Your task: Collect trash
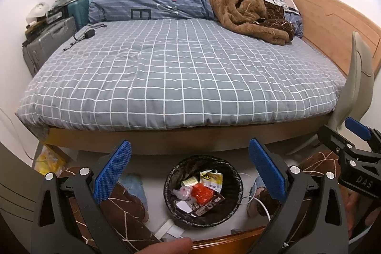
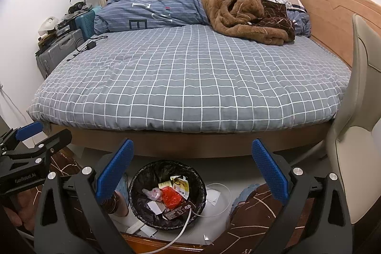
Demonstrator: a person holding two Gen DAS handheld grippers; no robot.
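The task looks close to finished: the black-lined trash bin (image 1: 203, 191) at the bottom centre of both views already holds several wrappers, among them a red packet (image 1: 202, 194) and a yellow-and-white wrapper (image 2: 181, 184), while the checked bed (image 1: 181, 77) filling the middle of the frame shows no obvious litter. Both the left gripper (image 1: 189, 173) and the right gripper (image 2: 191, 173) have their blue fingers spread wide and carry nothing. What may remain are small white scraps (image 1: 170, 231) on the floor just below the bin.
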